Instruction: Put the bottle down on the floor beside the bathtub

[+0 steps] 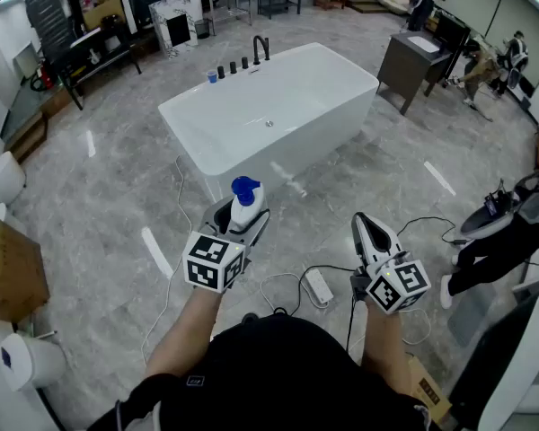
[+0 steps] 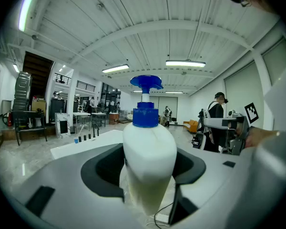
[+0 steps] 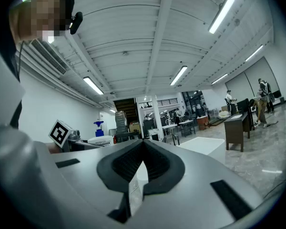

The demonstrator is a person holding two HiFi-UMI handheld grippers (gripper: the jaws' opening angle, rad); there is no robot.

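The head view looks steeply down from the person's head, over the left gripper [image 1: 242,218] and right gripper [image 1: 361,219], to the floor [image 1: 99,205] and the bathtub [image 1: 269,115] further off. The left gripper view looks roughly level along its jaws, with the bottle [image 2: 148,161] very near the lens. The right gripper view tilts up toward the ceiling [image 3: 148,42]. All three share the bathtub, and the right gripper view also catches the bottle at its left.

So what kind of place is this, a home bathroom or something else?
Likely a big showroom or test hall, not a home: a freestanding bathtub and a lone vanity cabinet stand on open tiled floor, under ceiling strip lights.
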